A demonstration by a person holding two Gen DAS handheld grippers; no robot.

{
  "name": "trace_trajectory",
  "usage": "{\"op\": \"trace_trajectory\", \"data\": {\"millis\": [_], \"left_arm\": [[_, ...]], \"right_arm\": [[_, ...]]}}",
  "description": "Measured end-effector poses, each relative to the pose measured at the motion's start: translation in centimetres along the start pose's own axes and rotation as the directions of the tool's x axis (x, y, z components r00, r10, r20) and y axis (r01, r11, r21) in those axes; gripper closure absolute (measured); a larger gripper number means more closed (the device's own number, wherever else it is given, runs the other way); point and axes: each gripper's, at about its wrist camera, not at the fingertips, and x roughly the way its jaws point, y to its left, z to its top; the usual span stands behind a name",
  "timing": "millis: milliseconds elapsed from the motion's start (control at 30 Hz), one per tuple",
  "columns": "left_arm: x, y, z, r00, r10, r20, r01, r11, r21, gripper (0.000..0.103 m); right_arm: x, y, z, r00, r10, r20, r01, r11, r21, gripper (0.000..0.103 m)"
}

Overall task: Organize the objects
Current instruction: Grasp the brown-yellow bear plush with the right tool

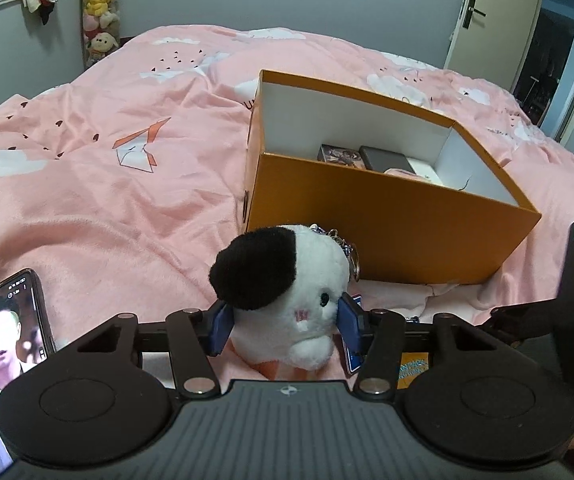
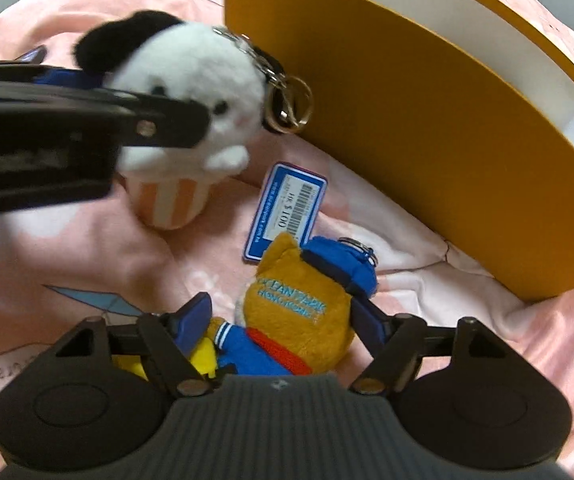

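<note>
My left gripper [image 1: 285, 326] is shut on a black-and-white panda plush keychain [image 1: 287, 288] with a striped orange base; it also shows in the right wrist view [image 2: 183, 92], held just in front of the orange box [image 1: 391, 216]. My right gripper [image 2: 287, 320] has its blue fingers on both sides of an orange Ocean Park plush [image 2: 299, 316] with a blue cap, lying on the bed. A blue price tag [image 2: 287, 210] lies beside it. The open box [image 2: 427, 128] holds several small items [image 1: 379, 158].
A pink bedspread [image 1: 107, 168] covers the bed. A phone [image 1: 3, 356] showing a video stands at the lower left. Stuffed toys [image 1: 101, 8] hang on the far wall. A door [image 1: 495, 12] is at the back right.
</note>
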Motion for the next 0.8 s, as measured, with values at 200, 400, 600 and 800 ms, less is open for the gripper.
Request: {"op": "trace_trajectory", "data": {"millis": [200, 400, 600, 800], "left_arm": [[-1.0, -0.1, 0.1, 1.0, -0.027, 0.001, 0.027, 1.0, -0.008, 0.042], [-2.1, -1.2, 0.4, 0.994, -0.105, -0.04, 0.105, 0.994, -0.02, 0.042], [-0.7, -2.3, 0.0, 0.974, -0.158, -0.16, 0.15, 0.987, -0.062, 0.042], [1.8, -1.7, -1.1, 0.967, -0.139, -0.214, 0.117, 0.987, -0.111, 0.042]], "right_arm": [[-2.1, -3.4, -1.1, 0.999, 0.031, 0.022, -0.034, 0.988, 0.154, 0.034], [-4.8, -6.5, -2.6, 0.998, -0.034, 0.06, 0.02, 0.975, 0.221, 0.041], [-4.6, -8.5, -3.7, 0.996, 0.071, 0.054, -0.086, 0.929, 0.359, 0.049], [-5.3, -7.1, -3.4, 0.995, 0.072, 0.074, -0.093, 0.935, 0.342, 0.05]]}}
